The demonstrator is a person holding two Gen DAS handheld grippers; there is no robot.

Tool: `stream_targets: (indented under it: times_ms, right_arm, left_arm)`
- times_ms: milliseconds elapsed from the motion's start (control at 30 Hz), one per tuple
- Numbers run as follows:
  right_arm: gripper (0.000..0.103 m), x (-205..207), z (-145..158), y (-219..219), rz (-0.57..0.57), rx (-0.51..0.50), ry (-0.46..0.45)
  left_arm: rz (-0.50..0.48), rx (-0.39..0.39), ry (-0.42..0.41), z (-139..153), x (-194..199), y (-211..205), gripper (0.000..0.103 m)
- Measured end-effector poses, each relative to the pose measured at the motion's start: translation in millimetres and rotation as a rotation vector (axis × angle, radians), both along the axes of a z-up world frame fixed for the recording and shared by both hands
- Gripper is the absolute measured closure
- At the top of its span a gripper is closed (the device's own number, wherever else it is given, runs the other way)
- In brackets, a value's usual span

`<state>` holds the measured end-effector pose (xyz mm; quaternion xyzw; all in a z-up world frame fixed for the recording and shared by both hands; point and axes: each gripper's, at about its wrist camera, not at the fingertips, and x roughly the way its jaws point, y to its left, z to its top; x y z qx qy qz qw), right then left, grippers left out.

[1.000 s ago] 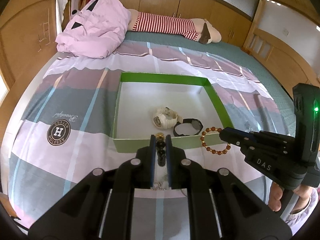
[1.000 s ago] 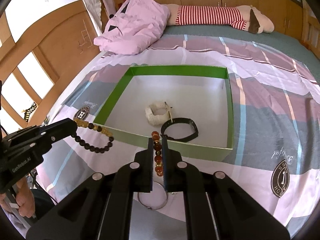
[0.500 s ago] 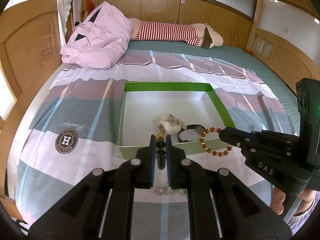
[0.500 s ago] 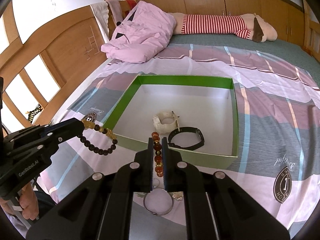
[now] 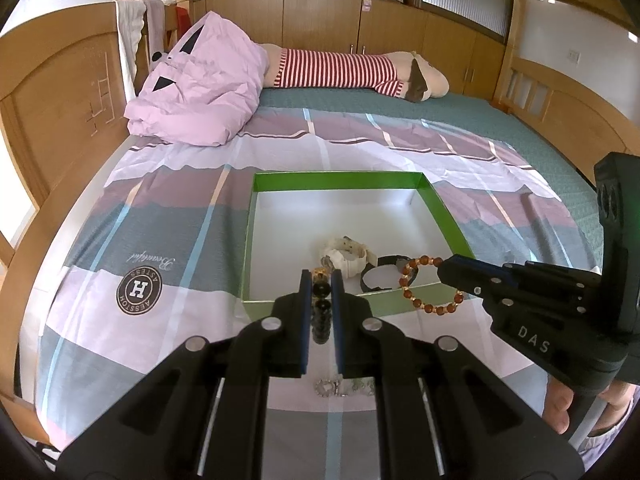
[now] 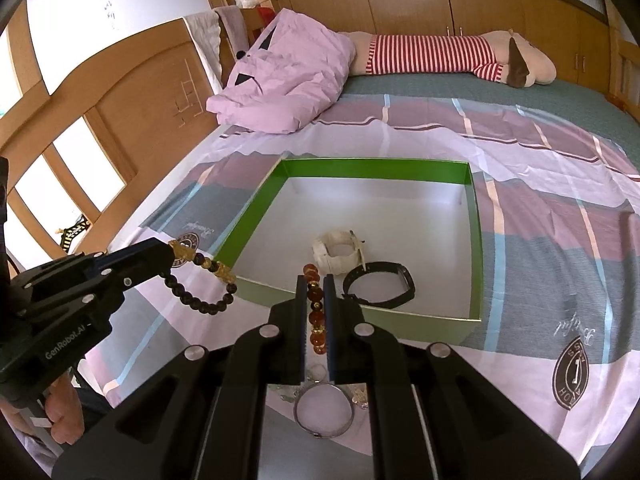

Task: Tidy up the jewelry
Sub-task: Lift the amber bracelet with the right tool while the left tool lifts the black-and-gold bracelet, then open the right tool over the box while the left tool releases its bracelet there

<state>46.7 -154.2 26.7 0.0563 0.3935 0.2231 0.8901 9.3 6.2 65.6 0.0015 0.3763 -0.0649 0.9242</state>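
left tongs (image 5: pixel 321 280) clamp dark bracelet (image 6: pixel 202 284) | right tongs (image 6: pixel 316 284) clamp amber bracelet (image 5: pixel 430 286) | green box (image 6: pixel 474 248): two watches

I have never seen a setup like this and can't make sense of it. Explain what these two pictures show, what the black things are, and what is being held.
No robot here: a person holds a two-finger claw in each hand, and each claw carries a wide-angle camera looking along its fingers. One picture is from the left claw, the other from the right claw; each also shows the other claw off to the side.

The surface is a bed with a striped sheet. On it sits a green box holding a white watch and a black band.

The left claw is shut on a black bead bracelet with gold charms. The right claw is shut on an amber bead bracelet. A metal bangle and small sparkly pieces lie on the sheet in front of the box.
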Motion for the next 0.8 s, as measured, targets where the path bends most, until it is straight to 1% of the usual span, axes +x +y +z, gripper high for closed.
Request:
stream_targets:
  times_ms: [100,300,400,467,533,633,800]
  right_arm:
    - [0.096,0,-1,3,0.0,-0.014,-0.001]
    - [0.096,4,2,3,-0.017,-0.009,-0.01]
    - [0.096,12,8,4,-0.031,-0.003,-0.025]
    - [0.096,19,9,3,-0.047,0.005,-0.034]
    - [0.096,29,9,1,-0.074,0.02,-0.042]
    - [0.095,44,-4,-1,-0.106,0.012,-0.02]
    - [0.095,62,-33,-2,-0.149,-0.036,0.062]
  left_arm:
    - [0.002,0.006,0.008,-3,1,-2,0.094]
    - [0.0,0.004,0.008,0,5,-1,0.094]
    - [-0.005,-0.002,-0.001,10,17,-2,0.094]
    - [-0.017,-0.023,-0.019,17,29,-1,0.094]
    - [-0.037,-0.036,-0.017,19,42,-1,0.094]
    - [-0.072,-0.041,0.018,11,65,-5,0.094]
    - [-0.08,-0.048,0.087,-15,95,-11,0.094]
